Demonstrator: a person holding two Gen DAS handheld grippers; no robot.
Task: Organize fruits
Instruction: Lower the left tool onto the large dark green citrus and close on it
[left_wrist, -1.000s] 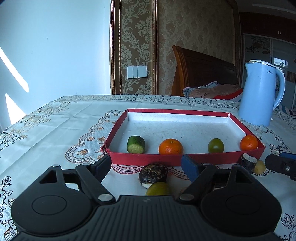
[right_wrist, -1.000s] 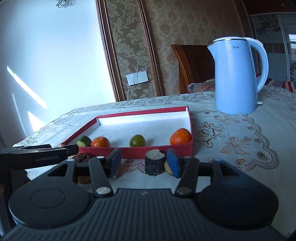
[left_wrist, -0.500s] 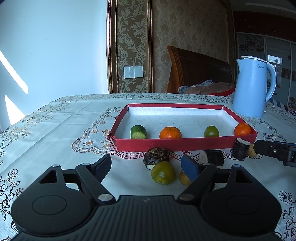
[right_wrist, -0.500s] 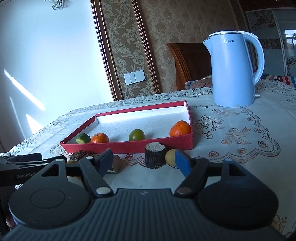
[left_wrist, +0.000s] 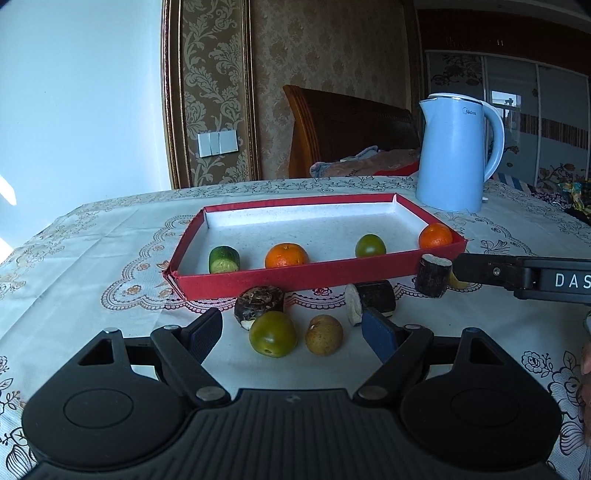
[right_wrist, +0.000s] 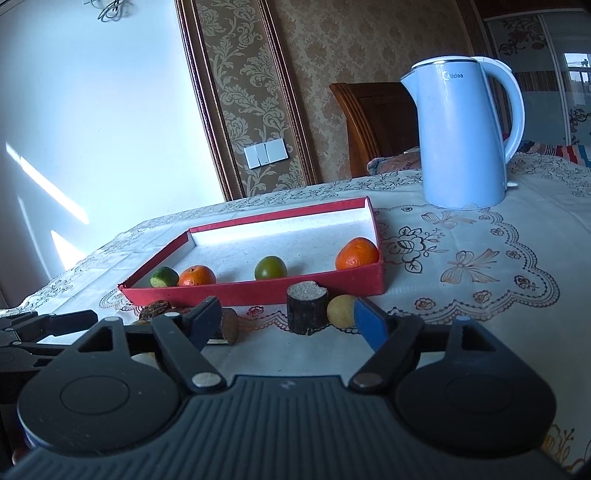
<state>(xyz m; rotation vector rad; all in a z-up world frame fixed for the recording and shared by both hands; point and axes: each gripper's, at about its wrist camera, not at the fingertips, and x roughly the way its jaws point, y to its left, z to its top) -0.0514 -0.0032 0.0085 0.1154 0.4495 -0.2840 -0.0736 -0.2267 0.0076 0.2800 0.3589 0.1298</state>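
Tray: the red tray (left_wrist: 295, 277) lies ahead of both grippers, its near wall facing them. Four pieces sit in a row along that wall: cut cucumber (left_wrist: 224, 259), orange (left_wrist: 286, 255), green fruit (left_wrist: 370, 246), and a second orange (left_wrist: 436, 236) in the right corner. The even spacing suggests a row being filled on purpose.
Loose pieces: between the tray and the grippers. Green fruit (left_wrist: 272, 334) and yellow fruit (left_wrist: 324, 335) lie just ahead of the left gripper, between its fingers' line; two dark stubs (left_wrist: 258, 304) (left_wrist: 371, 297) lie just beyond them.
Left gripper (left_wrist: 293, 332): fingers wide apart, holding nothing, low and level over the cloth, aimed at the green fruit, probably the next pick.
Right gripper (right_wrist: 286, 319): fingers apart, empty, low, tilted slightly. An upright stub (right_wrist: 307, 308) stands just ahead, a yellow fruit (right_wrist: 341, 311) beside its right pad.
Kettle (right_wrist: 463, 133): well beyond the tray's right end, out of the way.
Stage: sorting seems partly done.
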